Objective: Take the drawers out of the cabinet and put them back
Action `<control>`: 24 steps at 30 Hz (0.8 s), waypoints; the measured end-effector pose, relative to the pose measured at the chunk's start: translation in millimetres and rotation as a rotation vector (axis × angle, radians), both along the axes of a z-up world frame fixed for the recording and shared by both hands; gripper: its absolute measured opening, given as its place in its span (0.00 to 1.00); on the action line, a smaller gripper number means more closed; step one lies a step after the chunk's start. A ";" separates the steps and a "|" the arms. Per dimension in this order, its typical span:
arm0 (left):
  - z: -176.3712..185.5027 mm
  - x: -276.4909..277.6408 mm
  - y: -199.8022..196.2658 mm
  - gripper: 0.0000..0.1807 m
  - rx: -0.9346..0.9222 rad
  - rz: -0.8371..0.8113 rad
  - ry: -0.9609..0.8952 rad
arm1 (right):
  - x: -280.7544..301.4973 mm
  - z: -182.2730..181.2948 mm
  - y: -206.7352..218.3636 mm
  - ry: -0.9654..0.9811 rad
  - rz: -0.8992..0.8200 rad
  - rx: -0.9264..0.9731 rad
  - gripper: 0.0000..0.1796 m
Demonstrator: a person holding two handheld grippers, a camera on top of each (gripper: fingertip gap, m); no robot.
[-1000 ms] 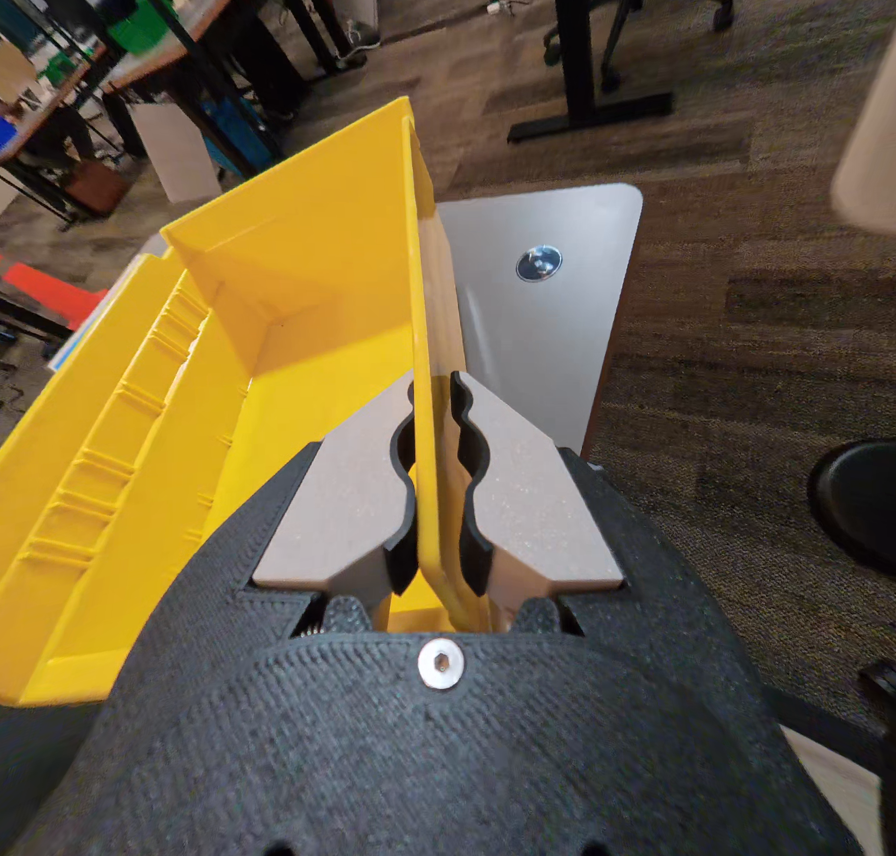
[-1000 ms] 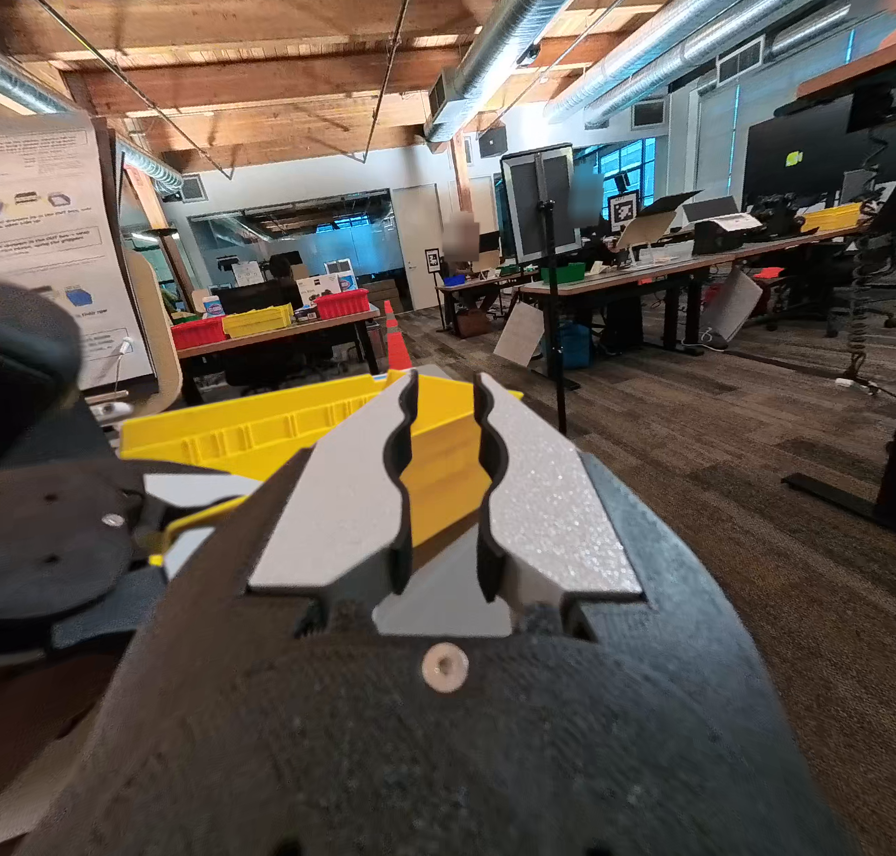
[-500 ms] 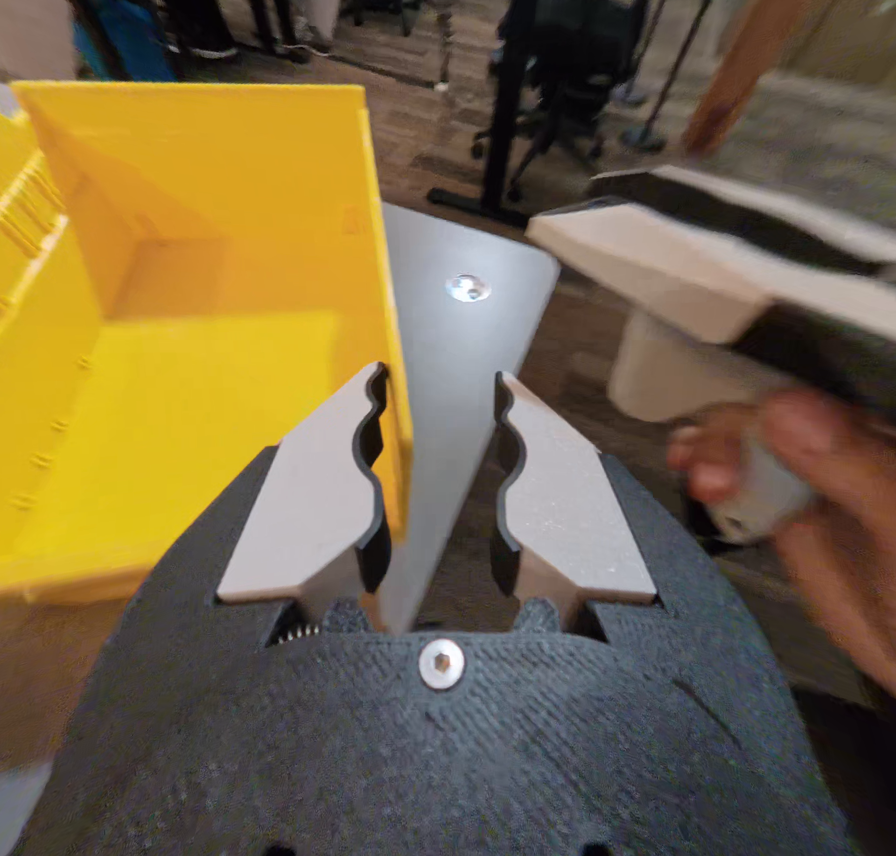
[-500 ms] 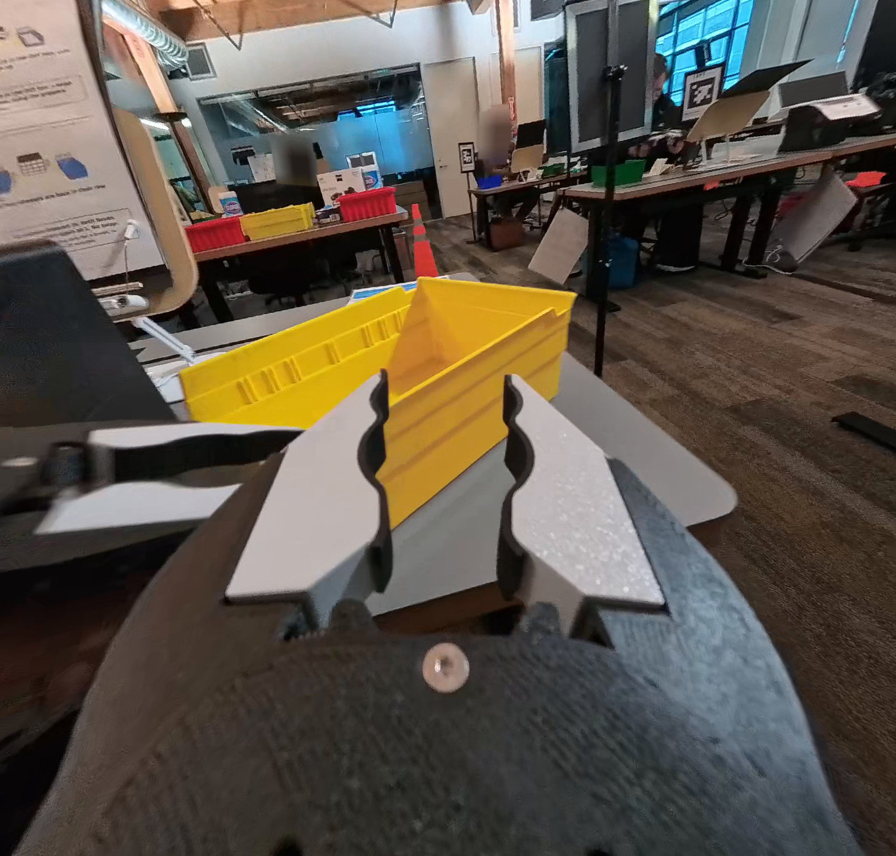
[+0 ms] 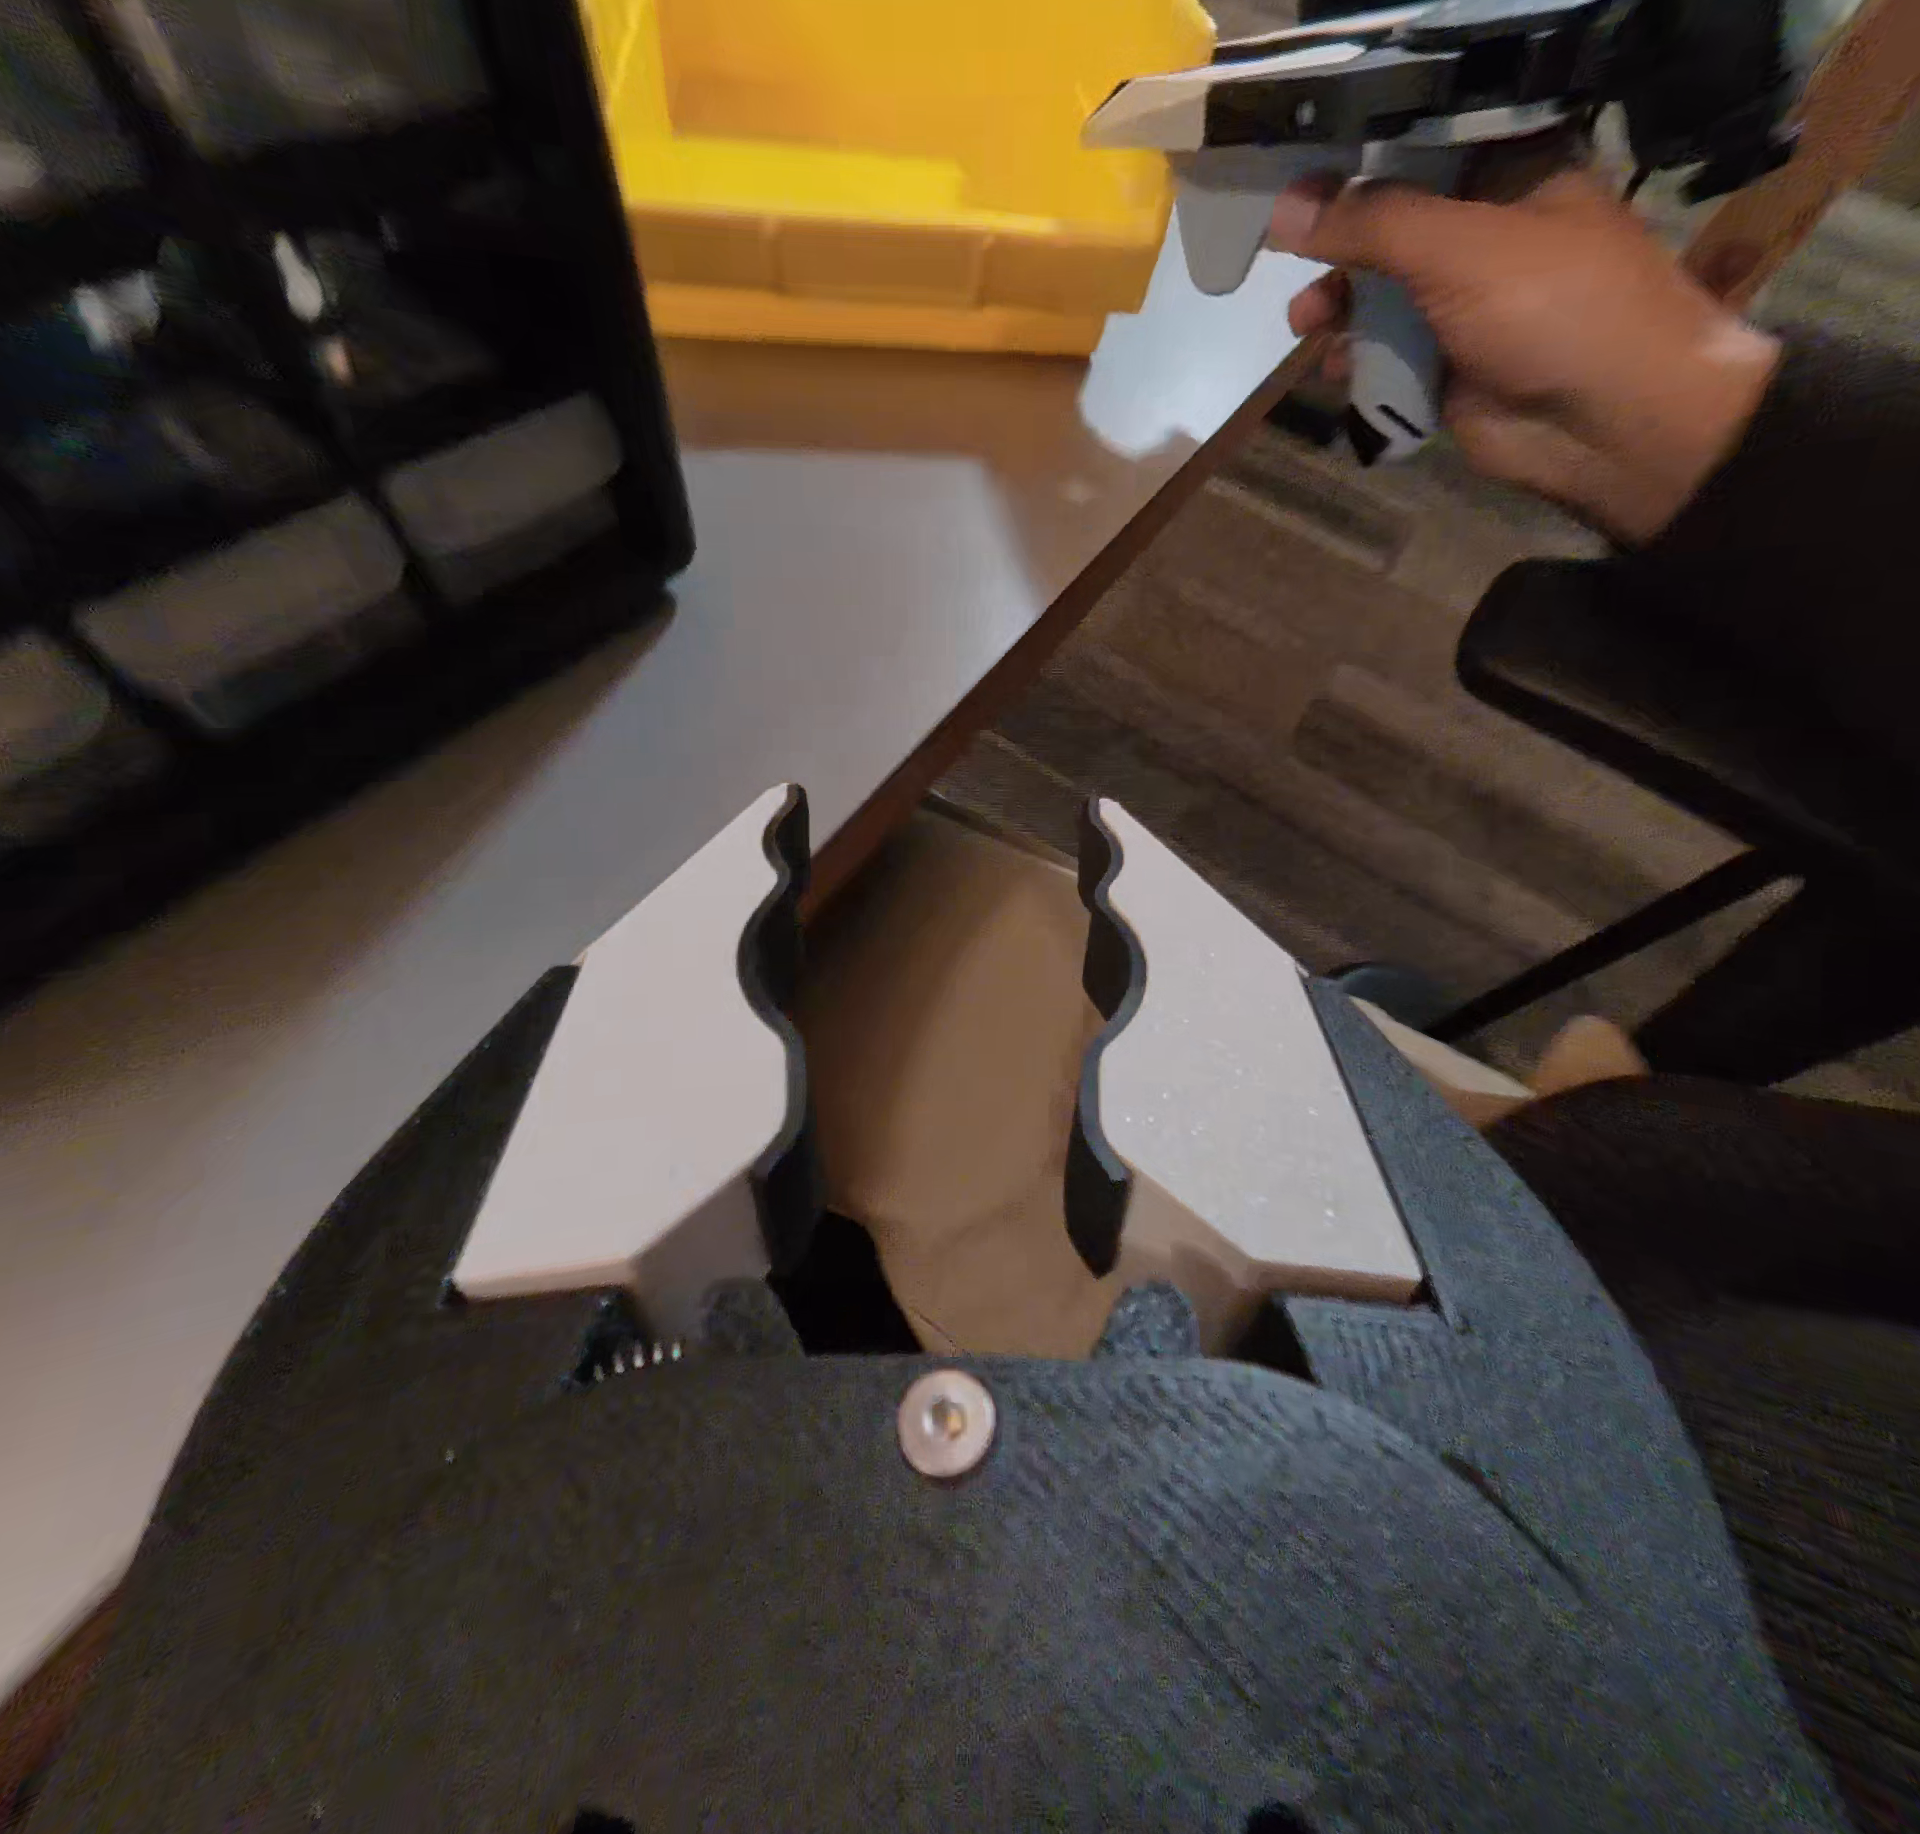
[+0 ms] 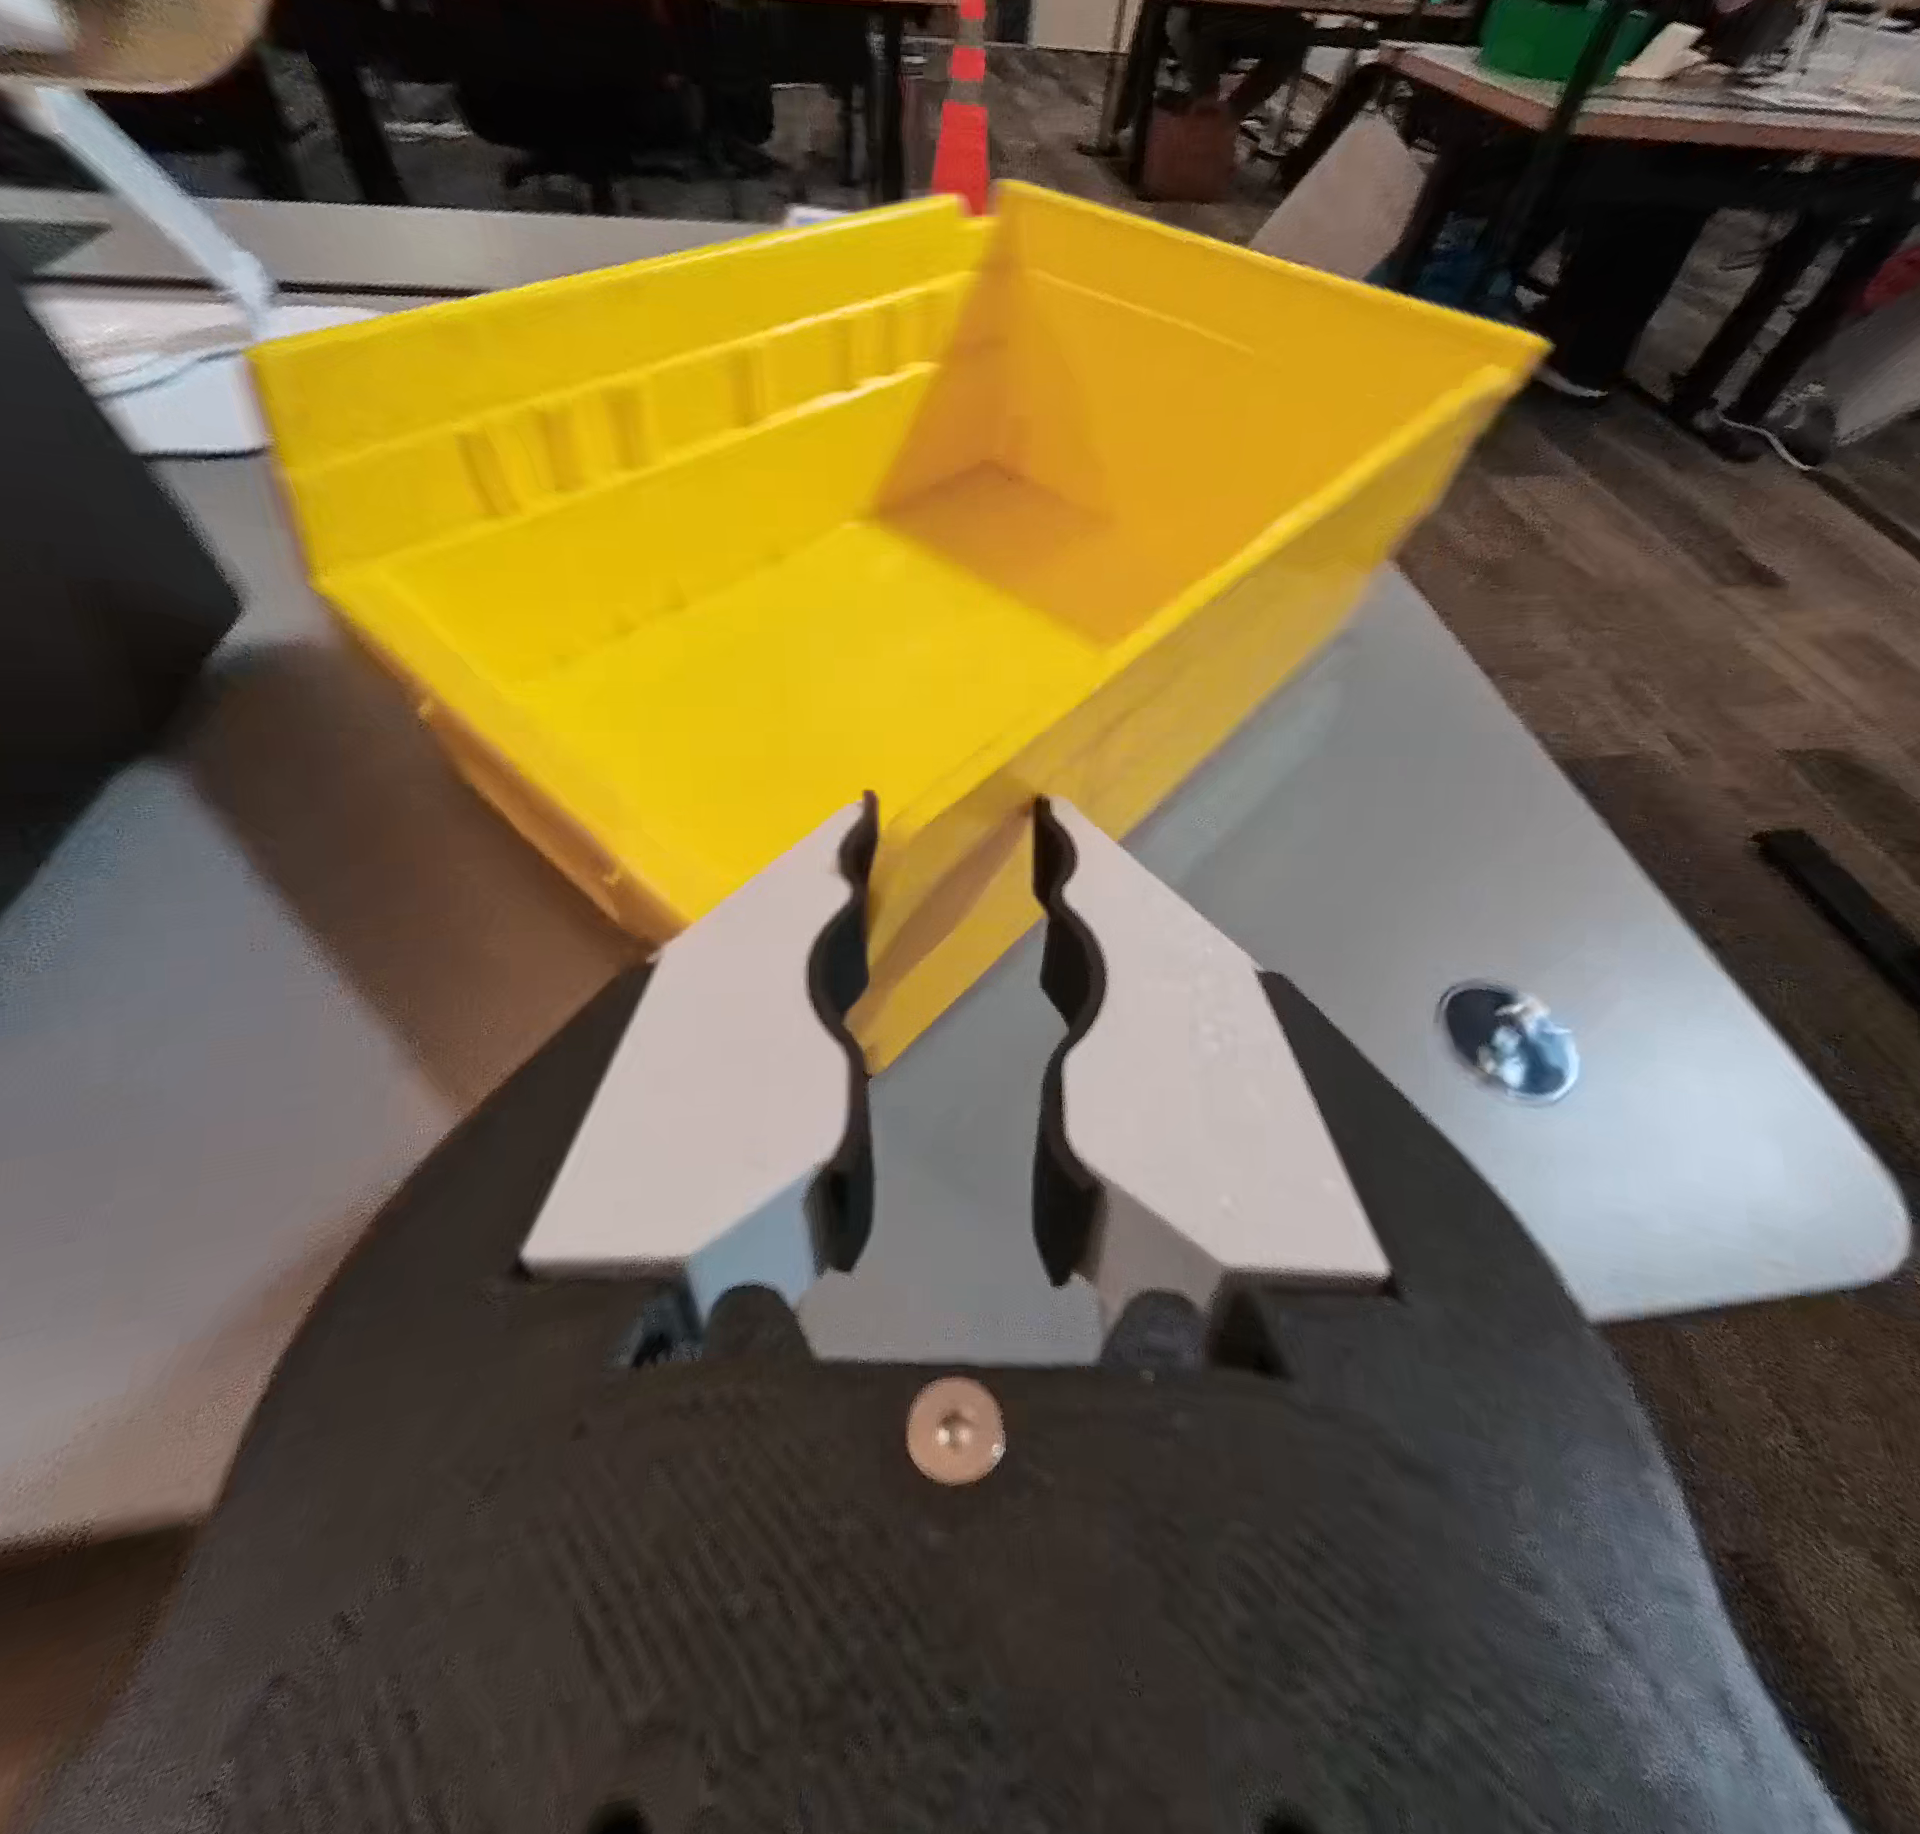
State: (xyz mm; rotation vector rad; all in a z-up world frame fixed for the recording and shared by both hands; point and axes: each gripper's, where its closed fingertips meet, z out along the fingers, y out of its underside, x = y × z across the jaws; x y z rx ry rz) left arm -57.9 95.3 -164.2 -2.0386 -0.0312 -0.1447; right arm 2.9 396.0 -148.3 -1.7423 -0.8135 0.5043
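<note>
Yellow drawer (image 6: 810, 579) on table (image 6: 1455, 953) just beyond empty, parted right gripper (image 6: 951, 1036) fingers.

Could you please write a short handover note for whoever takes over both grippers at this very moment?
Left gripper: open and empty, over the near edge of the grey table, pointing past the cabinet.
Right gripper: open and empty, in front of the near corner of the yellow bin; no contact that I can see.
Black cabinet: on the table to the left, its drawers blurred but apparently all in their slots.
The yellow bin stands empty on the table beyond the cabinet.
Done: no drawer is out in these views.
Left: pull the drawers out, then slide them back in.
</note>
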 end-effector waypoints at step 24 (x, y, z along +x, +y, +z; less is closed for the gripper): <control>75.9 -185.3 -73.2 0.37 0.407 0.565 0.229 | 78.3 91.3 73.2 0.289 -0.169 0.217 0.30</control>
